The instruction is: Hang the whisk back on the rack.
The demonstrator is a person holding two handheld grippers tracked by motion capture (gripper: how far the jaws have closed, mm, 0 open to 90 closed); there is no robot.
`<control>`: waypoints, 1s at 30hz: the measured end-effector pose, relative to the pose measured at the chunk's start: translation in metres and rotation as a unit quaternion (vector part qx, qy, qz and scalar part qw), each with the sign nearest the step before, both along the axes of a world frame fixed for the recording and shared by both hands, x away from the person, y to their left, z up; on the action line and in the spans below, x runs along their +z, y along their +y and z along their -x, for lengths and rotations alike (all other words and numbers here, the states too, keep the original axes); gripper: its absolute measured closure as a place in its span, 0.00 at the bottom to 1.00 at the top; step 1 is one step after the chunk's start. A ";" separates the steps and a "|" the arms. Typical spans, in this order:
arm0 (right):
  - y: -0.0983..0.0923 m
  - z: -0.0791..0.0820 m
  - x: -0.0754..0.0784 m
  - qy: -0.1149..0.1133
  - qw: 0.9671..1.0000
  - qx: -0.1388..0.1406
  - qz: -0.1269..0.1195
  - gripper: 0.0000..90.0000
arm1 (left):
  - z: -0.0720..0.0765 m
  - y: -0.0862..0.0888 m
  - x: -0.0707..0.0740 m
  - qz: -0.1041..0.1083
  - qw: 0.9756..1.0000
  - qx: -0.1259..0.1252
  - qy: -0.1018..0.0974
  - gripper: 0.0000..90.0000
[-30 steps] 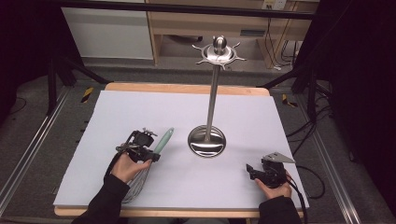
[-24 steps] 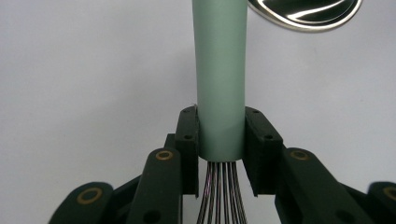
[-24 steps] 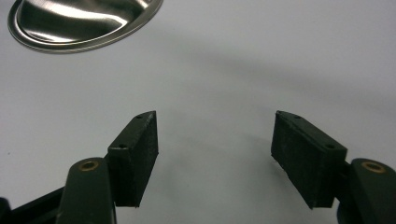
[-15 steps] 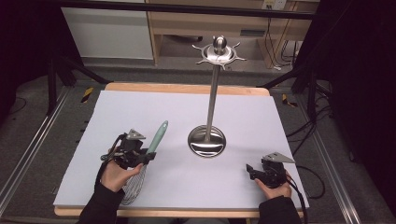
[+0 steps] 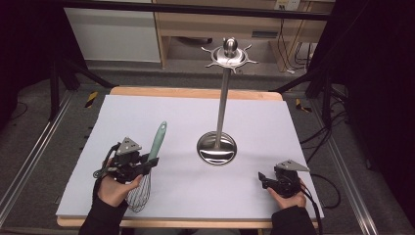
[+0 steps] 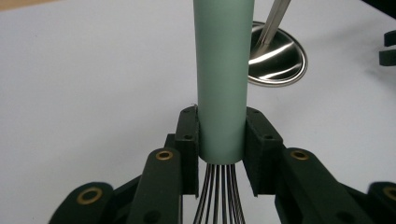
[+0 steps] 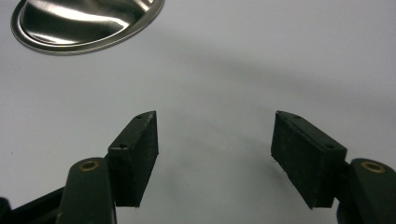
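We found the left gripper (image 5: 147, 164) clamped on the whisk (image 5: 147, 169) at the base of its pale green handle (image 6: 222, 79), wires toward the person, over the near left of the white mat (image 5: 161, 112). The right gripper (image 5: 264, 180) rested at the near right, its jaws standing apart with nothing between them. The steel stand (image 5: 217, 147) stood mid-mat between the two.

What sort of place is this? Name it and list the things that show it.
Probably a lab or recording workstation, not a kitchen: a white-covered table inside a dark metal frame, loose cables on the floor behind, and handheld grippers working a whisk beside a utensil stand.
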State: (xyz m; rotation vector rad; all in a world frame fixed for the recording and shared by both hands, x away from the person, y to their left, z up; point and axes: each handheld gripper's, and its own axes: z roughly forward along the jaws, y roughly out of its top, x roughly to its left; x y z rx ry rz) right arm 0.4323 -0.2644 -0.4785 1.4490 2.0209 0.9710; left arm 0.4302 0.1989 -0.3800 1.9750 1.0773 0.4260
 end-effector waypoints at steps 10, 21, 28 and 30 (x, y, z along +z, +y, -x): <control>0.000 0.000 0.000 0.003 1.000 0.001 0.000 0.36 | 0.013 -0.001 0.012 0.020 0.999 -0.010 -0.048 0.77; 0.000 0.000 0.000 0.001 1.000 0.002 -0.001 0.35 | 0.017 -0.003 0.022 0.040 0.996 -0.019 -0.076 0.77; 0.001 0.000 0.000 -0.002 1.000 -0.002 -0.002 0.35 | 0.021 -0.009 0.040 0.058 0.992 -0.027 -0.112 0.77; 0.001 0.000 0.000 -0.002 1.000 -0.002 -0.002 0.35 | 0.022 -0.011 0.044 0.065 0.990 -0.030 -0.122 0.77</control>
